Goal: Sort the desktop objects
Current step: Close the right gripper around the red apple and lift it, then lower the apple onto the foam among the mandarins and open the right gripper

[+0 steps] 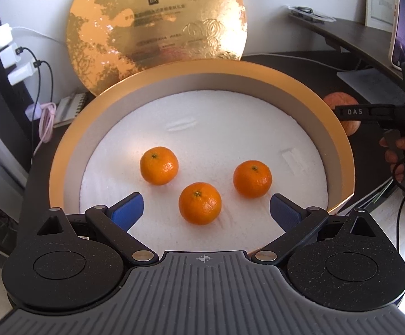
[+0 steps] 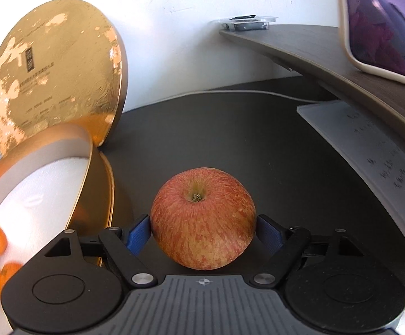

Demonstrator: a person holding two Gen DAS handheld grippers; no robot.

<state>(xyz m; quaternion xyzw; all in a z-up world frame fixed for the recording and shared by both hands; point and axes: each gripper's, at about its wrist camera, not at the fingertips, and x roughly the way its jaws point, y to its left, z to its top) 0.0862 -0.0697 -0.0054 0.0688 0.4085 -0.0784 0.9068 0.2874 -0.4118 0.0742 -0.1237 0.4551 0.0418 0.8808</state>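
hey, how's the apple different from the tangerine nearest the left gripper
The apple is streaky red-yellow and bigger; the nearest tangerine is plain orange and smaller. The apple sits on the dark desk, the tangerine inside the round gold box. Both rest stem-end up.

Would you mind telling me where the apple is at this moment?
The apple sits on the dark desk between the right gripper's blue fingers, just right of the round gold box; the left wrist view shows it peeking from behind that box's right rim.
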